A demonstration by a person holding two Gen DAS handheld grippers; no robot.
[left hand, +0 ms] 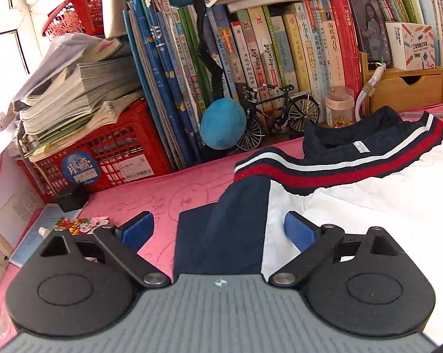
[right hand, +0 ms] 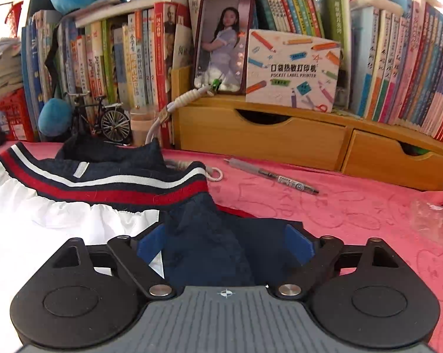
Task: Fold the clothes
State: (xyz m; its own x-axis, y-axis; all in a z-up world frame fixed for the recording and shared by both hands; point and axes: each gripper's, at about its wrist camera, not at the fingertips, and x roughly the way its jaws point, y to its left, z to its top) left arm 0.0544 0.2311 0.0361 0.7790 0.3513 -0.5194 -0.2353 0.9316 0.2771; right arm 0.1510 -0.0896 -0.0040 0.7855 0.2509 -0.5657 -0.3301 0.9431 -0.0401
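The left gripper (left hand: 220, 231) has its jaws spread wide, holding nothing. Between its blue pads (left hand: 299, 232) lies a folded navy sleeve of the jacket (left hand: 353, 206), flat on the pink cloth (left hand: 168, 194) that covers the bench; neither pad presses on the fabric. The seam where navy meets white runs just inside the right-hand pad. Ahead of the jaws and to their right, the jacket's ribbed band (left hand: 333, 170) of navy, white and red curves across, with the white body spreading off to the right behind it. Left of the jaws, on the cloth, lies a small printed card (left hand: 83, 225). Farther ahead stand a red crate (left hand: 109, 153), a row of books (left hand: 250, 58), a blue plush ball (left hand: 222, 123) and a model bicycle (left hand: 280, 114).

The right gripper (right hand: 224, 244) also stands wide apart and empty. The jacket's (right hand: 45, 235) other navy sleeve lies rumpled between its pads (right hand: 299, 247), loose, not pinched. Just ahead of the jaws runs the striped band (right hand: 118, 185); white fabric lies to their left. Ahead and to the right, a pen (right hand: 271, 176) rests on the pink cloth (right hand: 353, 211), apart from the jacket. Beyond it stands a wooden drawer unit (right hand: 265, 135) carrying a phone (right hand: 222, 41) and a printer box (right hand: 292, 70).
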